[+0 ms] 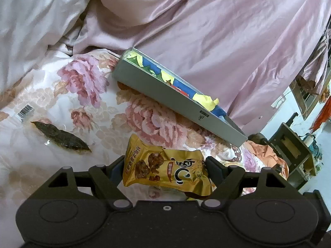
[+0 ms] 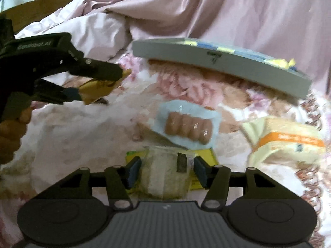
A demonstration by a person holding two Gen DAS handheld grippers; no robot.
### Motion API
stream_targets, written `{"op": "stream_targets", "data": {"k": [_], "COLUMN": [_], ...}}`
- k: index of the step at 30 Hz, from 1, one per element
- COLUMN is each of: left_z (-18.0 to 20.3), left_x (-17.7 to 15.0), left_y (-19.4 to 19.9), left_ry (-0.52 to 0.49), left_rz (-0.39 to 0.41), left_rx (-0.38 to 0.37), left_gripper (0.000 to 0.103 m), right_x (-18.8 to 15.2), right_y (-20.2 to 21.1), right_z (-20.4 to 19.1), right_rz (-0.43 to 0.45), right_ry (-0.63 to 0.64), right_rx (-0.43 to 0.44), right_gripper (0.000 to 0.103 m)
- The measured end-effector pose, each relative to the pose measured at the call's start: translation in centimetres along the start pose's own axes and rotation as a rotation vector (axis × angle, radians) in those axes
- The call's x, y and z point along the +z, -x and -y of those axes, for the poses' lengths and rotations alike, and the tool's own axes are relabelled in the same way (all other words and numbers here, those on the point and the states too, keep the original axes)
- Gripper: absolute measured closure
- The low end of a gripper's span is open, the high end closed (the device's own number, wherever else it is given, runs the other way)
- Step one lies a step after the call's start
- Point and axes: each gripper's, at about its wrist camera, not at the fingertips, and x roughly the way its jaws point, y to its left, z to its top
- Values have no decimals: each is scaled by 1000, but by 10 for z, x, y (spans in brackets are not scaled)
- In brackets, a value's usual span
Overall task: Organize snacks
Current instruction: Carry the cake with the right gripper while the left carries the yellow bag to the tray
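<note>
My left gripper (image 1: 165, 165) is shut on a gold snack bag (image 1: 165, 169) and holds it above the floral bedspread; the same gripper and bag (image 2: 99, 84) show at the left of the right wrist view. A grey box (image 1: 175, 101) with blue and yellow packets lies ahead of it, also in the right wrist view (image 2: 217, 66). My right gripper (image 2: 166, 171) has its jaws around a pale rice-cake packet (image 2: 163, 175), pads close to its sides. A sausage pack (image 2: 188, 128) lies just beyond, and a yellow-orange wrapped pack (image 2: 285, 140) to the right.
A dark seaweed snack in clear wrap (image 1: 62, 136) lies left on the bedspread. A flat yellow packet (image 2: 204, 161) lies under the rice-cake packet. A pink duvet (image 1: 206, 20) is bunched behind the box. Furniture (image 1: 293, 148) stands past the bed's right edge.
</note>
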Motion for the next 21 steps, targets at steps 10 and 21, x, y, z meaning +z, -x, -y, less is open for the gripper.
{"op": "stream_targets", "data": {"k": [10, 21], "left_z": [15, 38], "left_x": [14, 74], "left_y": [-2, -48], "left_ry": [11, 24], "left_rz": [52, 132], "left_rx": [30, -5], "left_gripper": [21, 21], "right_x": [2, 80], "right_y": [5, 27], "right_z": [6, 53], "right_rz": [20, 211], "right_ry": [-12, 41], "right_rx": [37, -28], "right_gripper": [49, 49]}}
